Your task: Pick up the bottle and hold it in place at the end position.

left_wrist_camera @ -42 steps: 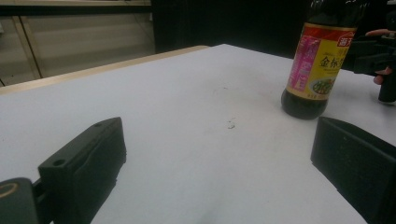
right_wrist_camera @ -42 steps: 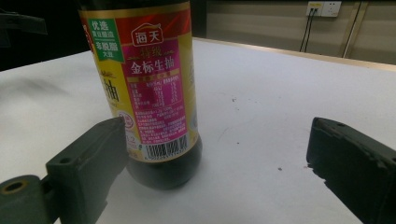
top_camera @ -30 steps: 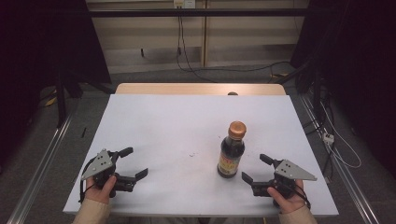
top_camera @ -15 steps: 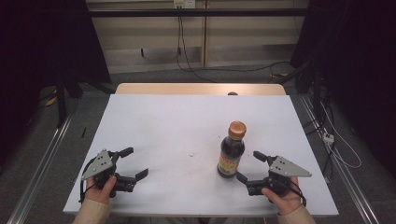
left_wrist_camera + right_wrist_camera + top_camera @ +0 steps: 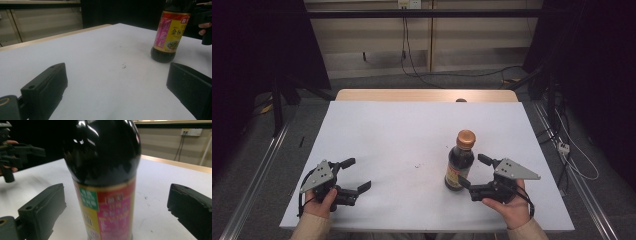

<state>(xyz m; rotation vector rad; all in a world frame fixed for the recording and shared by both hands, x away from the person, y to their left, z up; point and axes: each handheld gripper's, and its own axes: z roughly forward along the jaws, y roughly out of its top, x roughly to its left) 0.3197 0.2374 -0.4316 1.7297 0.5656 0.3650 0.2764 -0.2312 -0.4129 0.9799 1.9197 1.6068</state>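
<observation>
A dark soy sauce bottle (image 5: 460,165) with an orange-brown cap stands upright on the white table (image 5: 387,130), right of centre. In the right gripper view the bottle (image 5: 105,182) looms close, with its red and yellow label facing me. My right gripper (image 5: 471,170) sits just right of it; its jaws have just been opening and stand wide, the bottle at their mouth, pads off the glass. My left gripper (image 5: 359,173) rests open at the near left, holding nothing. From the left gripper view the bottle (image 5: 170,35) is far to the right, beyond the open left gripper (image 5: 115,82).
A small dark speck (image 5: 417,166) lies on the table left of the bottle. A wooden strip (image 5: 422,95) runs along the far edge with a small dark object (image 5: 460,100) on it. Metal rails (image 5: 257,170) flank the table; cables (image 5: 572,155) trail on the floor.
My right gripper has moved left and up toward the bottle, until its jaws reach the bottle's sides. The left gripper and the bottle have stayed put.
</observation>
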